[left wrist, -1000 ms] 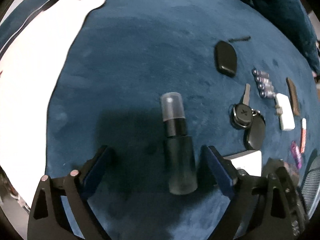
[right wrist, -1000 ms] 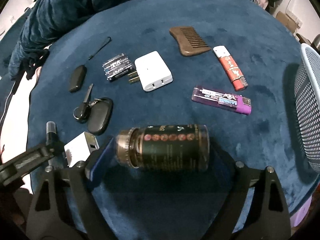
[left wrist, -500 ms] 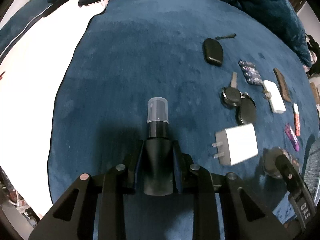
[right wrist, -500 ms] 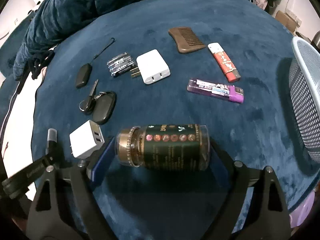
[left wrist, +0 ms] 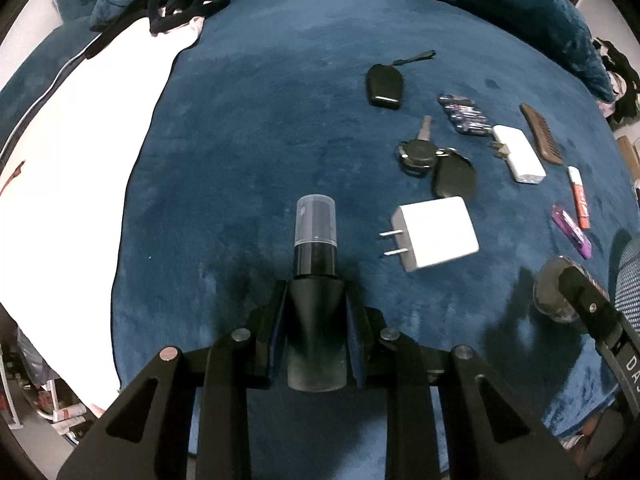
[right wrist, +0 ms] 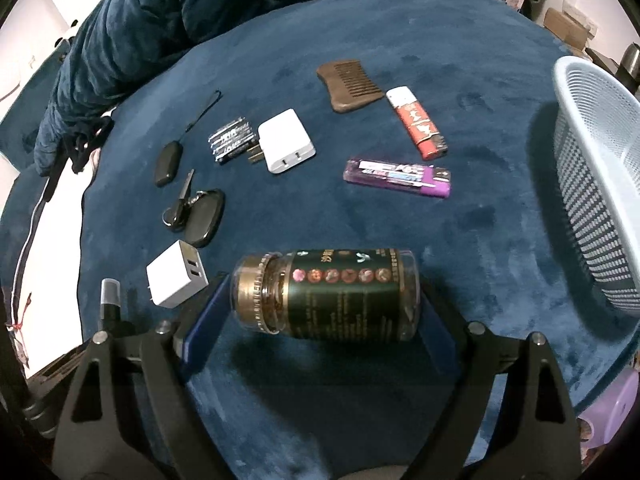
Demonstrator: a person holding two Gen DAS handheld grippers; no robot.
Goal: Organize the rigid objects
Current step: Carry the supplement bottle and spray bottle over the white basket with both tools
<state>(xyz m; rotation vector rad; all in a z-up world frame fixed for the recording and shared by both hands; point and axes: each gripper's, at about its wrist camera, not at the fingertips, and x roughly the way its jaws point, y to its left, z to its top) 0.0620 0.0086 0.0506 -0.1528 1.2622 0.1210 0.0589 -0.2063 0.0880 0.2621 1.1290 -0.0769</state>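
Left wrist view: left hand-held gripper [left wrist: 315, 320] clamped on the dark body of a spray bottle [left wrist: 315, 280], pads pressing both flanks, clear cap pointing away over the blue velvet surface [left wrist: 260, 120]. White sheet [left wrist: 80, 160] lies left of the bottle. Right of the bottle, close by: white cube charger [left wrist: 434, 232], prongs toward the bottle. Beyond the charger: car key with black fob [left wrist: 436, 162], then a black oval remote [left wrist: 384, 86]. Further right of the charger: batteries [left wrist: 464, 114], flat white adapter [left wrist: 518, 154], brown comb [left wrist: 540, 134], red lighter [left wrist: 579, 198], purple lighter [left wrist: 570, 232]. At far right edge, the jar's cap end [left wrist: 554, 292] sits partly behind a black finger of the other tool.

Right wrist view: spray bottle's cap [right wrist: 110, 294] shows at lower left, just left of the cube charger [right wrist: 178, 278]. Right hand-held gripper [right wrist: 322, 320] stands wide, its blue pads set against the two ends of a dark jar [right wrist: 326, 294] lying crosswise, gold lid to the left; the jar is gripped lengthwise and casts a shadow on the velvet below it. Beyond the jar, left to right: remote [right wrist: 168, 162], key and fob [right wrist: 196, 212], batteries [right wrist: 232, 140], adapter [right wrist: 286, 140], comb [right wrist: 350, 86], red lighter [right wrist: 416, 122], purple lighter [right wrist: 398, 178]. Pale mesh basket [right wrist: 592, 184] stands well right of the jar.
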